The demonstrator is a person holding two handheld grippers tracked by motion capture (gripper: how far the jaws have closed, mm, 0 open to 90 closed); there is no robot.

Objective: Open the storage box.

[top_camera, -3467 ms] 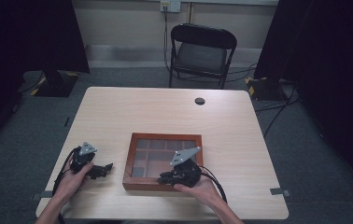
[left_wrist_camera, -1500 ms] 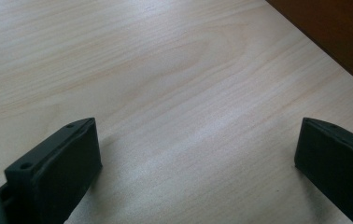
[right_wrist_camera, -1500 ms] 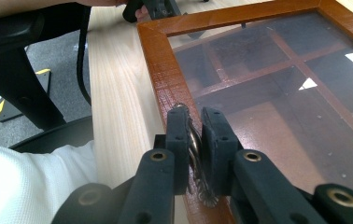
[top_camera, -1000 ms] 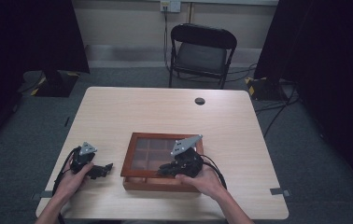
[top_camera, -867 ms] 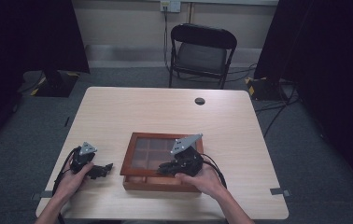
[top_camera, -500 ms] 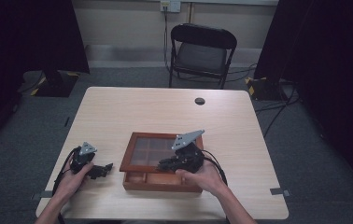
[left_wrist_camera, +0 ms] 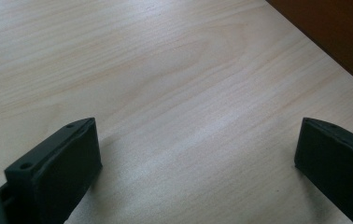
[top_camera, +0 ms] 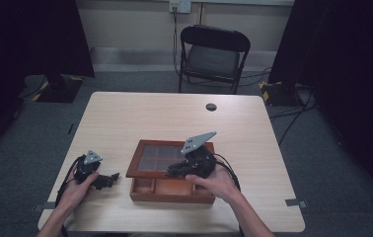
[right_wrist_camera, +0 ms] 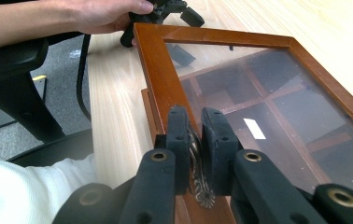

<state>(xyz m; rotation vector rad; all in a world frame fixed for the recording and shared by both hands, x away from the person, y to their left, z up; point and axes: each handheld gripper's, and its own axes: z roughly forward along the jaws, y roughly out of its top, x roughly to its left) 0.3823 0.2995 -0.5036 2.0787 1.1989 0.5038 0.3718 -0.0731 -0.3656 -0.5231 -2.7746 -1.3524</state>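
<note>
A brown wooden box (top_camera: 172, 191) with inner compartments sits at the table's near middle. Its glass-paned lid (top_camera: 161, 157) is tilted up at the front, so the front compartments show beneath it. My right gripper (top_camera: 172, 171) is shut on the small metal latch (right_wrist_camera: 197, 183) at the lid's front rail (right_wrist_camera: 157, 70), its jaws (right_wrist_camera: 194, 130) pressed on either side. The glass (right_wrist_camera: 282, 102) shows dark dividers below. My left gripper (top_camera: 111, 178) rests on the table left of the box, wide open (left_wrist_camera: 195, 154) with bare wood between its jaws. It lies beyond the lid's corner (right_wrist_camera: 165, 10), held in a hand.
A small black round object (top_camera: 211, 106) lies near the table's far edge. A black folding chair (top_camera: 213, 52) stands behind the table. The box's brown side (left_wrist_camera: 333, 32) is just right of the left gripper. Cables run over the floor at right.
The right gripper has raised the lid's front edge, so the lid now tilts up off the box. The left gripper has stayed put.
</note>
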